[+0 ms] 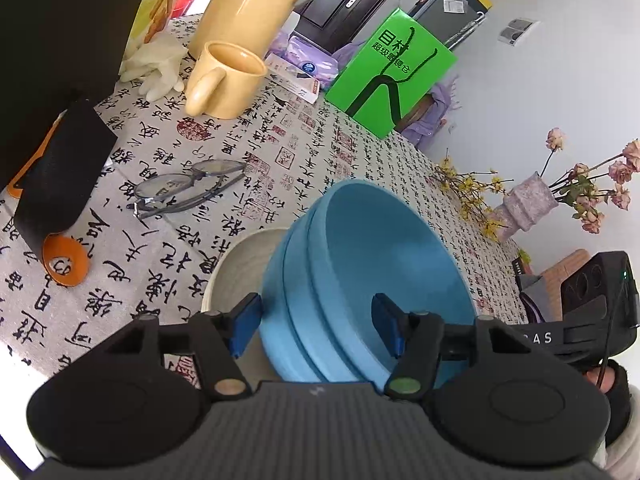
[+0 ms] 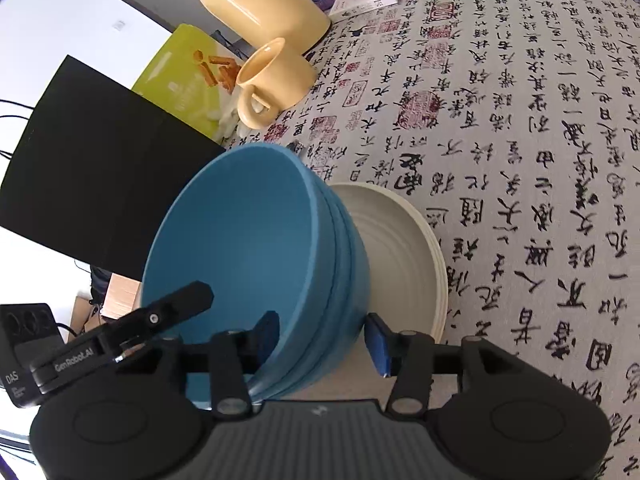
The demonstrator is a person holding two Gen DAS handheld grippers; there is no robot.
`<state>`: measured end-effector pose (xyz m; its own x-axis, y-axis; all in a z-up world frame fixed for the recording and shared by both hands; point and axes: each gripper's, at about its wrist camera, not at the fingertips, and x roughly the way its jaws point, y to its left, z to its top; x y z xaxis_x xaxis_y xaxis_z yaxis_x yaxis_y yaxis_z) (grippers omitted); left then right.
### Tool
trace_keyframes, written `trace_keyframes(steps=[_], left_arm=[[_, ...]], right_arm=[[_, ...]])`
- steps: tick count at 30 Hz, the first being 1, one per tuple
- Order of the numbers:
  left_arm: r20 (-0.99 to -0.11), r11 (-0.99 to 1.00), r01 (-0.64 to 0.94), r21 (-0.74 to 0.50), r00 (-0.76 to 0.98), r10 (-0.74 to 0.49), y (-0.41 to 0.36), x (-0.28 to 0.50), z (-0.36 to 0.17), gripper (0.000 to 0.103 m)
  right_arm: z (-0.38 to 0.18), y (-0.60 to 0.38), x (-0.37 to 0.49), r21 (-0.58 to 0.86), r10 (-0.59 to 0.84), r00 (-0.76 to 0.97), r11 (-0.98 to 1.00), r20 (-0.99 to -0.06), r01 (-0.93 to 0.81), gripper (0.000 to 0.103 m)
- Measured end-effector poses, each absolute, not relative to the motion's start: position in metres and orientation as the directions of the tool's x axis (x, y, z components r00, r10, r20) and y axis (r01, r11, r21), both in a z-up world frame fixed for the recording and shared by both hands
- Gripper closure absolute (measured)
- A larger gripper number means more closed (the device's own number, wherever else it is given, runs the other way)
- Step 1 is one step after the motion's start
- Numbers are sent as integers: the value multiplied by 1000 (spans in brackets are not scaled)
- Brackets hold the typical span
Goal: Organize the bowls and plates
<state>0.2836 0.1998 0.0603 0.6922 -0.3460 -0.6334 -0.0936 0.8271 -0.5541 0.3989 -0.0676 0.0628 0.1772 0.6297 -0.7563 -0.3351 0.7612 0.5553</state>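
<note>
A stack of nested blue bowls (image 1: 360,272) stands tilted in a stack of cream plates (image 1: 236,268) on the calligraphy-print tablecloth. My left gripper (image 1: 316,326) is open and straddles the near wall of the bowls, one blue pad outside and one inside, neither pressing. From the opposite side my right gripper (image 2: 322,340) is also open astride the bowls (image 2: 248,248). Its left pad is inside them and its right pad stands off the outer wall, above the plates (image 2: 404,248). One finger of the left gripper (image 2: 180,304) reaches over the bowl rim.
A yellow mug (image 1: 224,80) and a tall yellow jug (image 1: 248,4) stand behind, with glasses (image 1: 188,188), white gloves (image 1: 156,68), a green box (image 1: 392,76), a black box (image 2: 96,176) and a flower vase (image 1: 524,204). An orange-handled tool (image 1: 64,264) lies at the left.
</note>
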Motion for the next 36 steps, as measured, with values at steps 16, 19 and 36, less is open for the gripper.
trace_keyframes(steps=[16, 19, 36], left_arm=[[-599, 906, -53, -420, 766, -233, 177, 259, 95, 28], [-567, 943, -39, -331, 807, -165, 161, 251, 108, 23], [-271, 992, 99, -75, 955, -116, 31, 247, 108, 0]], right_arm=[[103, -91, 364, 451, 599, 327, 784, -731, -427, 30], [115, -108, 352, 413, 584, 412, 801, -699, -434, 30], [123, -237, 261, -36, 126, 945, 989, -303, -143, 15]])
